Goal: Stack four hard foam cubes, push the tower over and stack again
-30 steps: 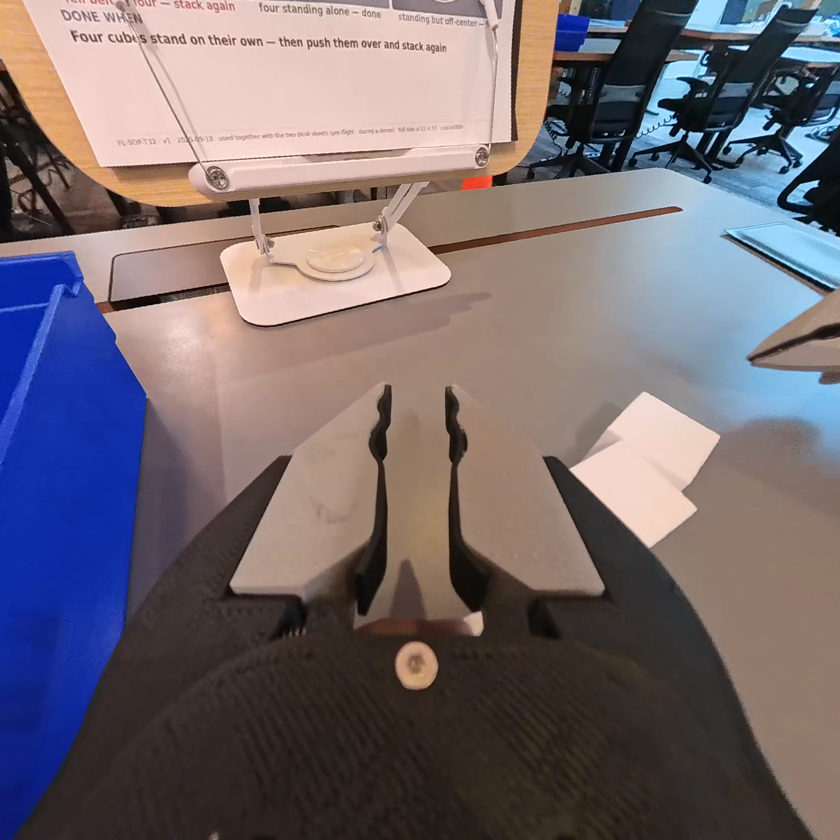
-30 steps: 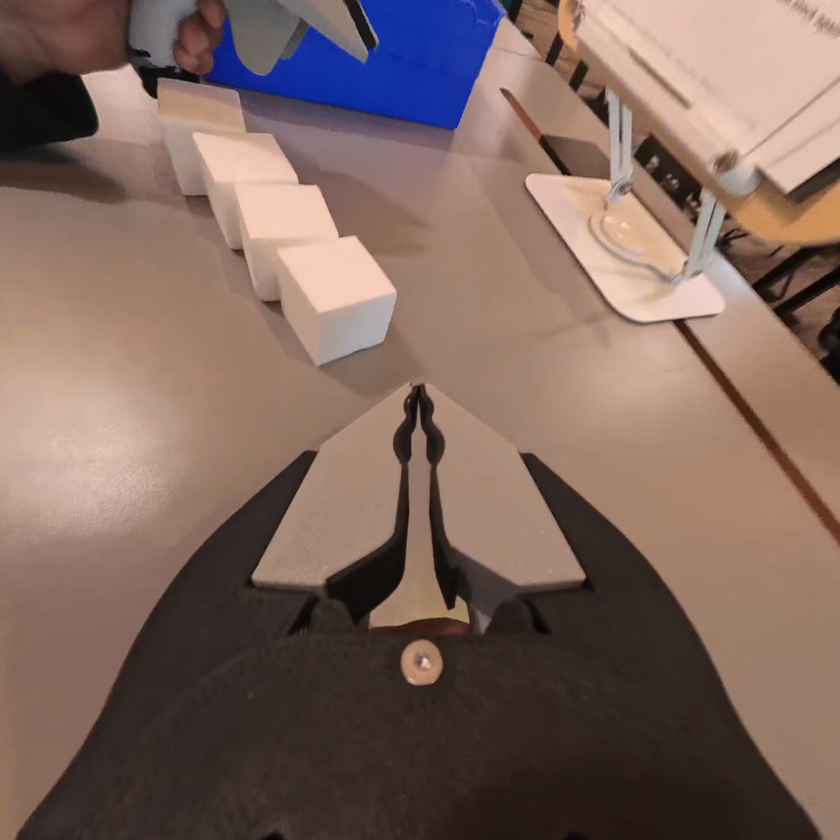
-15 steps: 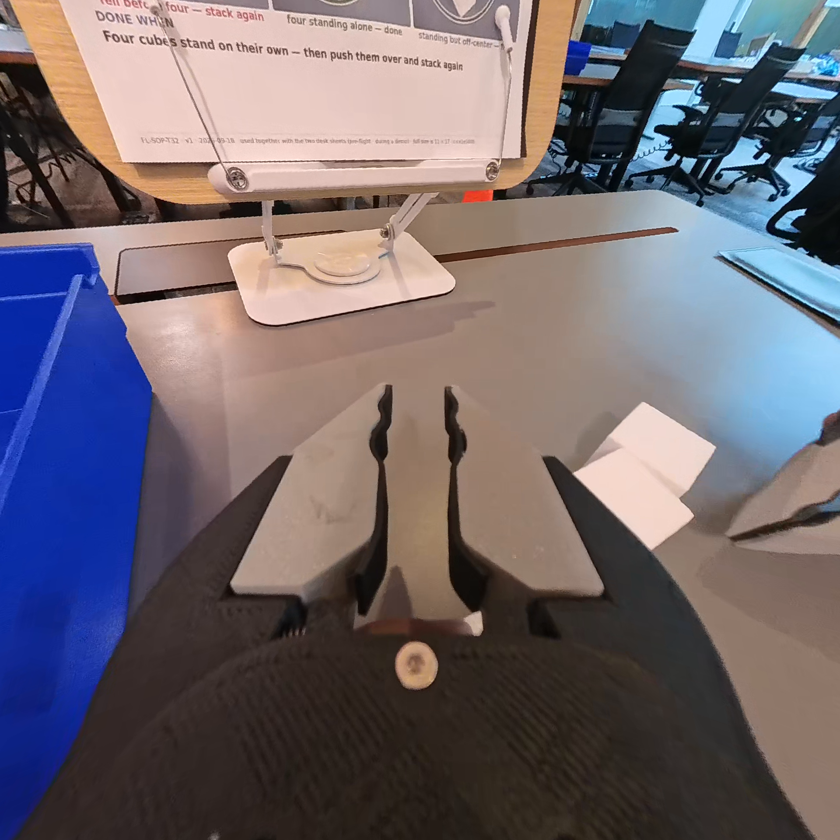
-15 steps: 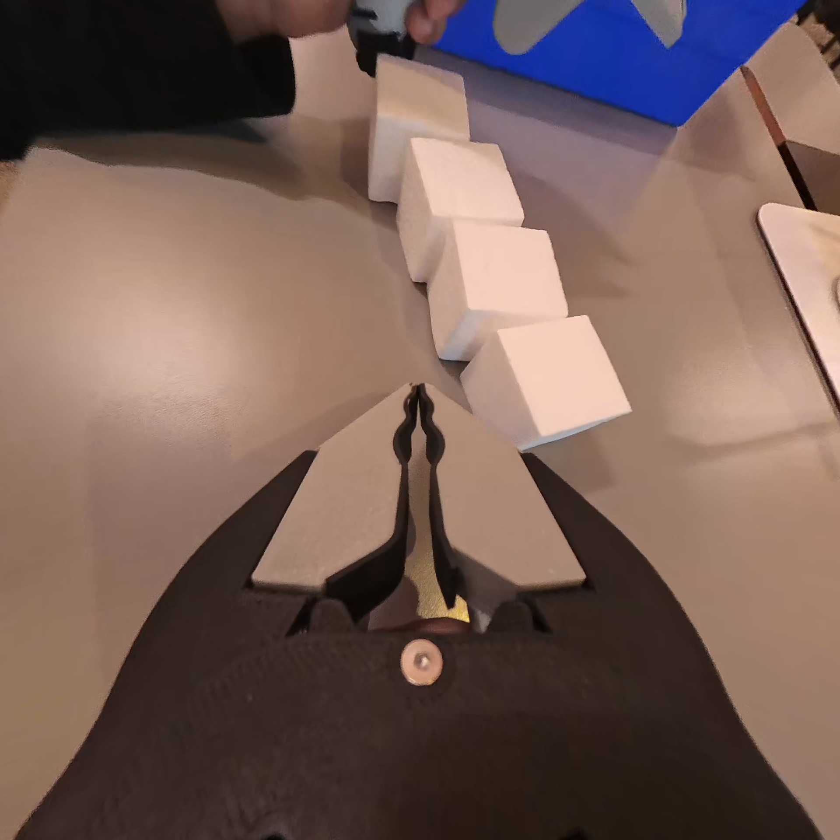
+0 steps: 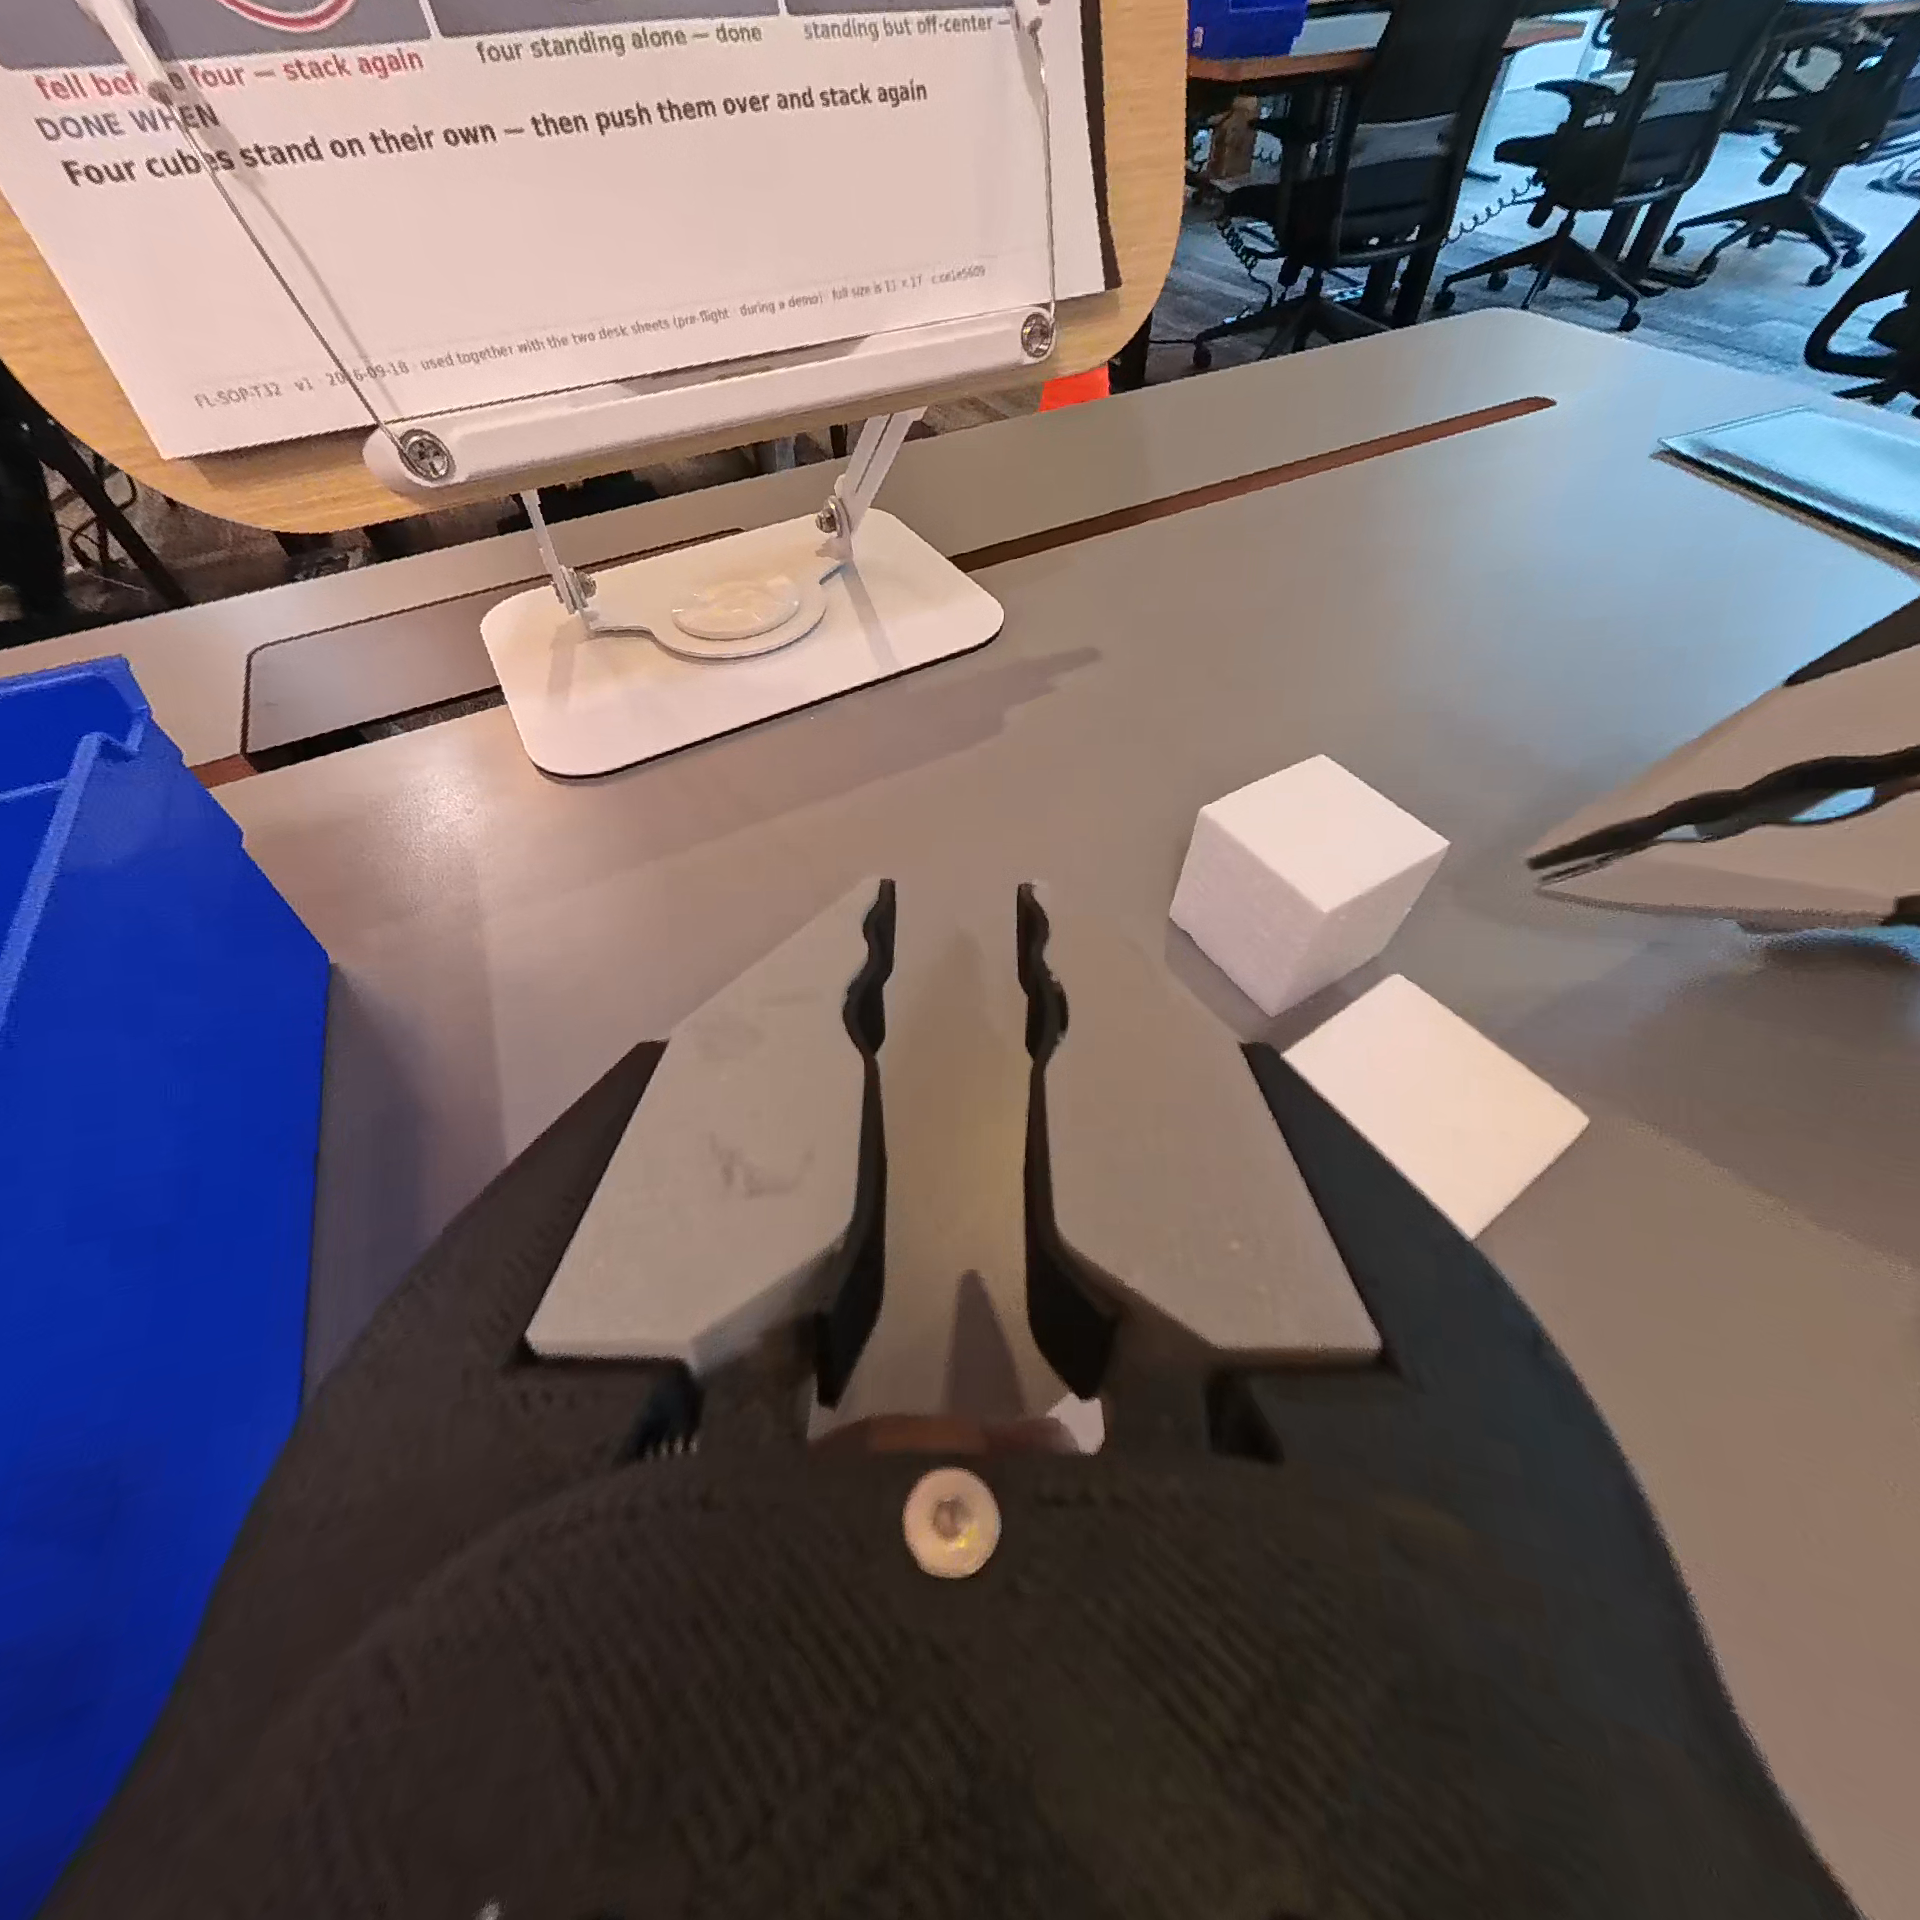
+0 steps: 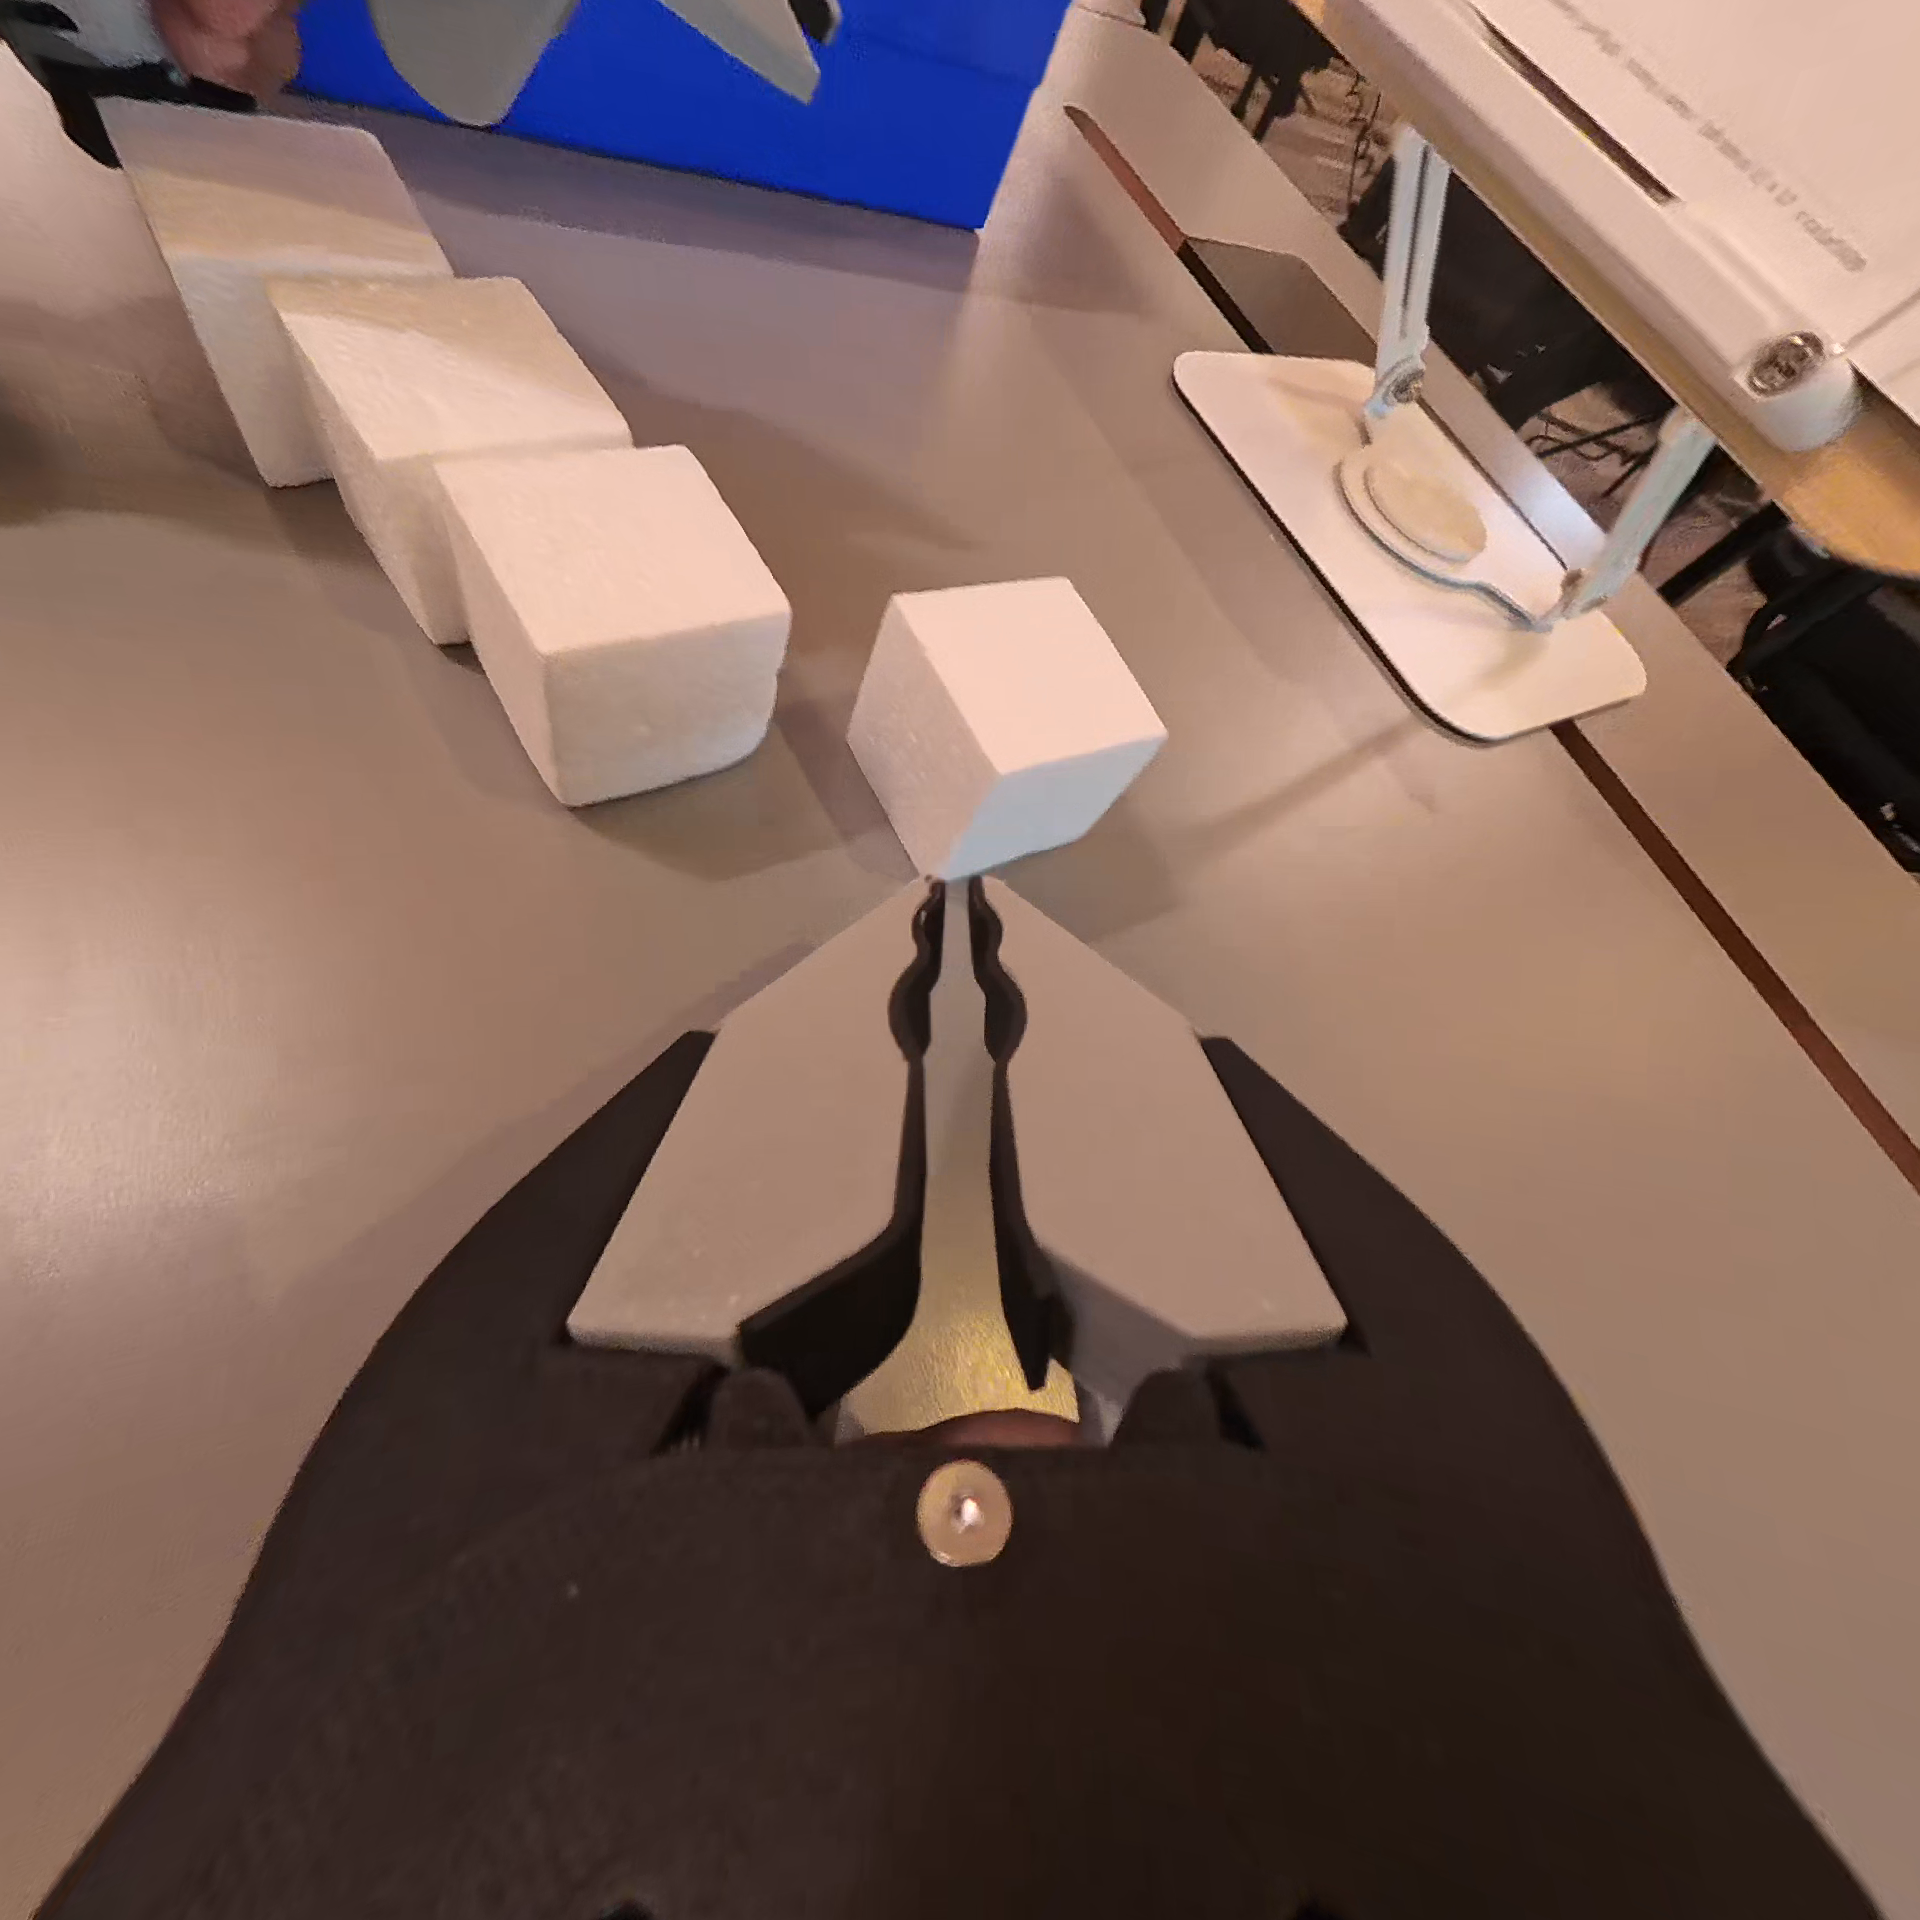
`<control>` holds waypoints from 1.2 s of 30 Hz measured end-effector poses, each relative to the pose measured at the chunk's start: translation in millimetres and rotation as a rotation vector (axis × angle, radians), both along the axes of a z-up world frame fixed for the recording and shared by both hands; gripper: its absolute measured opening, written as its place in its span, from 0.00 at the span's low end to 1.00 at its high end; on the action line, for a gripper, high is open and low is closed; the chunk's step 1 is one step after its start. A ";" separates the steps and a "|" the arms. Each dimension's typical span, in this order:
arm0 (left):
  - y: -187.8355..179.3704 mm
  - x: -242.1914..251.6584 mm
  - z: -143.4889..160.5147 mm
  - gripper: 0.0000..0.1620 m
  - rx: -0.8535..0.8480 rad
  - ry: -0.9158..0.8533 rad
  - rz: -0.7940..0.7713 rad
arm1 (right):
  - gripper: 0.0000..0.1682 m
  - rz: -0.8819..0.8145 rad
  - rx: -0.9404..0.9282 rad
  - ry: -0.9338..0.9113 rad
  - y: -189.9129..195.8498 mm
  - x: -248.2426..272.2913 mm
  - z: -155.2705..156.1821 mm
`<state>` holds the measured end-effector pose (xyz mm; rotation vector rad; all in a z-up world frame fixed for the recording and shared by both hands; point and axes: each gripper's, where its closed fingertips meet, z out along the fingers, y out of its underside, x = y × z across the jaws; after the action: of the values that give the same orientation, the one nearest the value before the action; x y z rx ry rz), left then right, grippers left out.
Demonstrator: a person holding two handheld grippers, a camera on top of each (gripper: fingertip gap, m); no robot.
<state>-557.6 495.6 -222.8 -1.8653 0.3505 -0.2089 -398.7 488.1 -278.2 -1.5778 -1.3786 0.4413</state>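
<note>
Four white foam cubes lie on the grey table (image 6: 312, 1039). Three touch in a row: nearest (image 6: 613, 623), middle (image 6: 447, 416), far (image 6: 270, 239). The fourth cube (image 6: 1003, 717) sits apart to the right, turned corner-on. My right gripper (image 6: 952, 891) is almost shut, with only a thin slit, holds nothing, and its tips are at that cube's near corner. My left gripper (image 5: 956, 899) is open and empty above the table, left of the separate cube (image 5: 1304, 883) and a second cube (image 5: 1434, 1101). It also shows in the right wrist view (image 6: 644, 99), above the row's far end.
A blue bin (image 5: 135, 1039) stands at the left, also seen behind the cubes (image 6: 831, 135). A white stand base (image 5: 748, 644) holding a wooden board with a paper sheet sits at the back. Office chairs (image 5: 1621, 156) are beyond the table. A hand (image 6: 208, 36) holds the left gripper. Some 15 cm of space lies between my two pairs of fingers.
The nearest cube has come away from the row, shifted right and turned. My right gripper has swung round to its corner and its tips have parted slightly. My left gripper stayed open.
</note>
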 end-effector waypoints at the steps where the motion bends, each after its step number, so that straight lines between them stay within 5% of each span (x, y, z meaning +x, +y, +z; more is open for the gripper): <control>1: 0.0 0.3 0.2 0.13 0.002 0.000 -0.001 | 0.01 -0.001 -0.014 0.009 1.8 5.0 0.1; 11: 0.1 0.9 -0.4 0.12 0.010 0.016 -0.003 | 0.02 -0.006 -0.005 0.093 15.0 43.4 17.0; 19: -1.6 1.0 4.9 0.12 0.038 0.033 0.003 | 0.37 -0.094 -0.093 0.245 27.4 61.8 36.8; 23: -3.5 -0.8 10.0 0.15 0.066 0.032 0.006 | 0.39 -0.121 -0.065 0.225 31.1 65.0 35.1; 25: -5.1 -4.6 11.5 0.21 0.082 0.044 0.019 | 0.39 -0.115 -0.063 0.230 30.3 63.8 35.9; 28: -9.3 -12.8 19.1 0.46 0.126 0.018 0.056 | 0.37 -0.128 -0.027 0.217 36.5 67.4 32.5; 33: -29.4 -11.0 18.2 0.60 0.050 -0.145 -0.007 | 0.40 -0.149 -0.124 0.265 42.5 69.7 26.1; 36: -49.5 3.7 15.6 0.57 -0.035 -0.140 -0.143 | 0.43 -0.162 -0.130 0.258 43.2 68.7 24.5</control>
<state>-553.9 446.2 -207.1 -1.8497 0.3858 -0.4438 -330.0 531.2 -253.7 -1.6585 -1.0355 0.6225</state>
